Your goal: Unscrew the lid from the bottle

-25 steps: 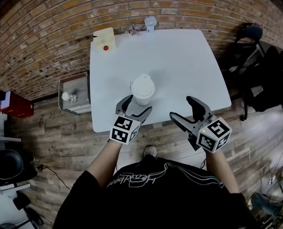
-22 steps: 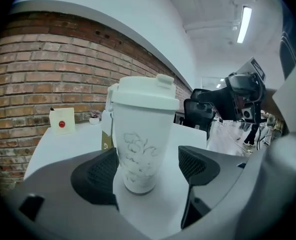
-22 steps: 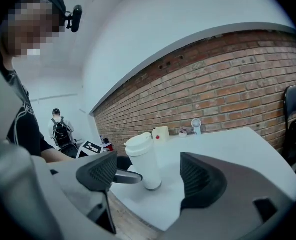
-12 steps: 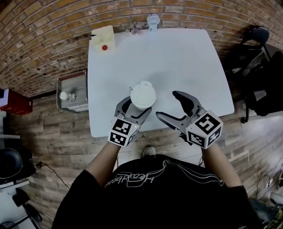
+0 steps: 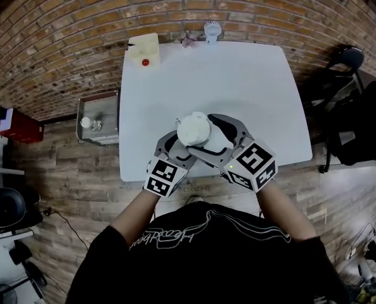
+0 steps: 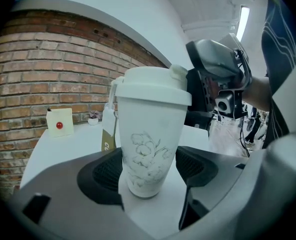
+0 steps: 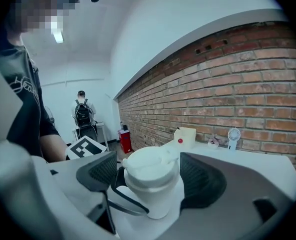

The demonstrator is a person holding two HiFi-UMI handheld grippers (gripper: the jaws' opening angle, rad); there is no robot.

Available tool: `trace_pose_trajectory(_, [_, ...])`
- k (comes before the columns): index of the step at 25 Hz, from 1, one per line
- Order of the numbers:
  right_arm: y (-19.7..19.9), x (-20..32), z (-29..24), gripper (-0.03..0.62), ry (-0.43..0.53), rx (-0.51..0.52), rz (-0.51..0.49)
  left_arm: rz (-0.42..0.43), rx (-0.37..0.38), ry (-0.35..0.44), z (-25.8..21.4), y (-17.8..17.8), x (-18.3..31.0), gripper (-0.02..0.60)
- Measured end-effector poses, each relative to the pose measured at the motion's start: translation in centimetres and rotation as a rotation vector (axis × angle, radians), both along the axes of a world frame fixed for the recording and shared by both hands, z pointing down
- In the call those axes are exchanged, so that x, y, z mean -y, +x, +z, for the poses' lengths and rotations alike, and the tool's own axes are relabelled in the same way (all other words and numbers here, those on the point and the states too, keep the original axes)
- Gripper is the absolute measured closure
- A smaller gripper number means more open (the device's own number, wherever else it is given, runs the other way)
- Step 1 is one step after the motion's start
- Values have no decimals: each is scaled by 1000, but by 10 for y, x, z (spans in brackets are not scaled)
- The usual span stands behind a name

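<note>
I record left gripper jaws clamped on bottle; right gripper jaws apart, straddling lid, near tabletop edge.

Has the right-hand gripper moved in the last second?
Yes. The right gripper has swung left, from over the table's near edge to straddle the lid of the bottle, jaws apart.

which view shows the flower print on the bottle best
The left gripper view: the flower print faces that camera, on the side of the bottle. The head view shows only the lid from above; the right gripper view shows lid and upper body, no print.
</note>
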State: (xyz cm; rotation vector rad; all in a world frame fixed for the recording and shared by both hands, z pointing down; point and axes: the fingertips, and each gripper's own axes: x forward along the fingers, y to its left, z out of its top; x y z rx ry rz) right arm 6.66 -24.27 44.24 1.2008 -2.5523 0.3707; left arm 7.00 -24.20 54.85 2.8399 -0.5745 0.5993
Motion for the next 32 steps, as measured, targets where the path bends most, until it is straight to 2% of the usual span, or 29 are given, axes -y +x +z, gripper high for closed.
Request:
trace_pose_trajectory(11, [-2, 5, 5, 241, 19, -85, -12, -21, 32, -13, 2, 0, -1, 230])
trace_pose_trajectory(17, [0, 7, 3, 244, 12, -80, -95, -27, 41, 2, -2, 3, 1, 230])
trace_pose_trajectory(22, [-4, 5, 7, 244, -4, -86, -255, -49, 72, -19, 1, 1, -1, 230])
trace_pose_trajectory(32, [-7, 3, 9, 243, -33, -138, -695, -93, 93, -26, 3, 0, -2, 230])
